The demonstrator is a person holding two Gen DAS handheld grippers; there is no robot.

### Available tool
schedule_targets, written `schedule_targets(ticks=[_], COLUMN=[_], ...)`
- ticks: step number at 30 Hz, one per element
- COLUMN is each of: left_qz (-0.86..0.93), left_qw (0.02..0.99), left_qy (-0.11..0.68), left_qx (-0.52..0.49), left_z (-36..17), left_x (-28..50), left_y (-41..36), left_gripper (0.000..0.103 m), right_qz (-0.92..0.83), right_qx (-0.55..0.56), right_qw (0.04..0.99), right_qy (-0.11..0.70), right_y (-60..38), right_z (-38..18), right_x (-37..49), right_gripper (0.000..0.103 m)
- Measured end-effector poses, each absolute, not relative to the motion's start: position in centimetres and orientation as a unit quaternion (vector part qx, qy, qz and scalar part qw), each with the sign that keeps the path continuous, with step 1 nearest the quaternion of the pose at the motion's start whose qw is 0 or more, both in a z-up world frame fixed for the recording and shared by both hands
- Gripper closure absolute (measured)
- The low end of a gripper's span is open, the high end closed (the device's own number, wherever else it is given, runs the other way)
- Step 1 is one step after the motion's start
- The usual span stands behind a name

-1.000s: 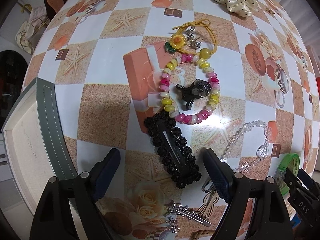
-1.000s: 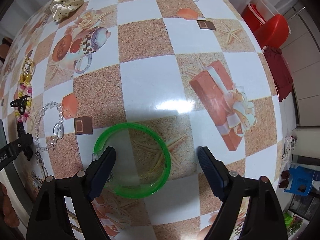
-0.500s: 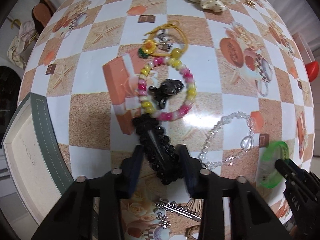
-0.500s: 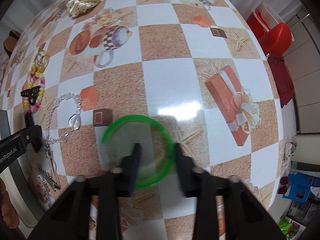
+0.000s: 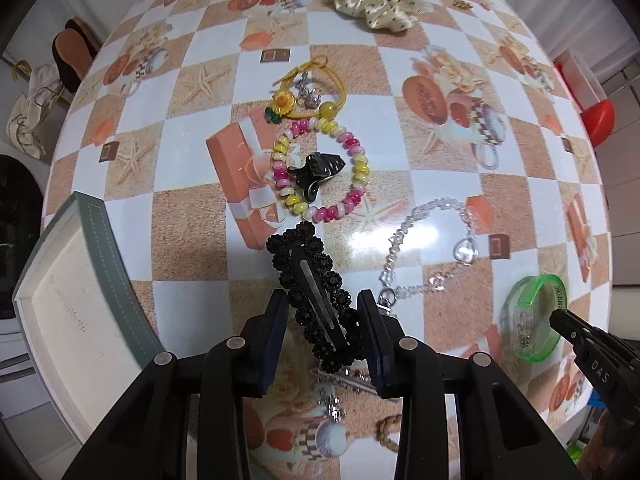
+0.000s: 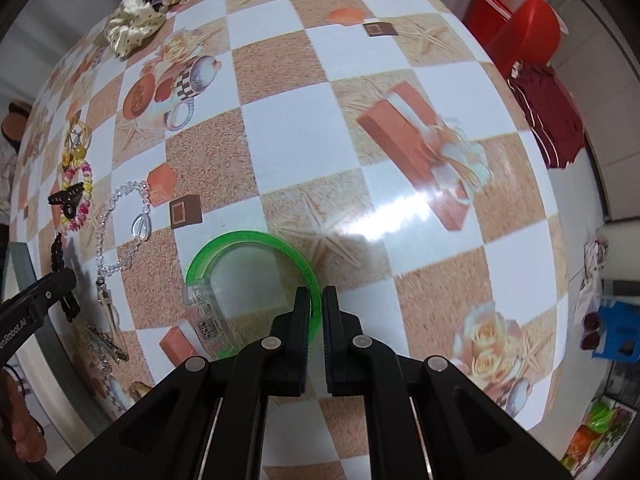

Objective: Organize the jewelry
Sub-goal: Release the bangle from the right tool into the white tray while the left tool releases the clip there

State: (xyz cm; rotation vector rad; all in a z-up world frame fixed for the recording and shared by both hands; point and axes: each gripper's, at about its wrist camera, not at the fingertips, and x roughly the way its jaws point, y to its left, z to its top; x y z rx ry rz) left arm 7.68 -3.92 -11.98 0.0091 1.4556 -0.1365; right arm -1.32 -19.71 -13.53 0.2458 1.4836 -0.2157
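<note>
Black beaded hair clip (image 5: 316, 300) is clamped by left gripper (image 5: 323, 334), lifted off table (image 5: 192, 216); green bangle's (image 6: 256, 280) rim is pinched by right gripper (image 6: 316, 312), jaws nearly closed.

we take this for a home: a round table under a glossy checked oilcloth printed with starfish and gift boxes (image 6: 320, 80), brown slippers on the floor (image 5: 74, 54), a red plastic stool (image 6: 528, 36) beside it.
</note>
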Motion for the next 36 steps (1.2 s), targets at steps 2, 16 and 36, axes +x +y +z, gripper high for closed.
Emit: schedule_targets(ticks=[2, 16, 36], left_qz=[-0.067, -0.053, 0.097], left_qw=[0.751, 0.78, 0.782], left_qy=[0.657, 0.621, 0.605], left_qx=[0.004, -0.043, -0.111], left_z=[-11.1, -7.5, -13.3], left_x=[7.5, 8.3, 3.0], left_y=[-3.7, -3.4, 12.6], left_gripper=[0.062, 0.062, 0.062], right_qz=[-0.097, -0.048, 0.177], right_qx=[0.12, 0.119, 0.006], right_qw=[0.726, 0.735, 0.735], right_qy=[0.671, 0.666, 0.654], right_y=[-20.3, -17.1, 5.7], right_z=[-13.2, -10.7, -9.2], right_x=[-2.1, -0.5, 4.3], right_gripper=[0.097, 0.097, 0.097])
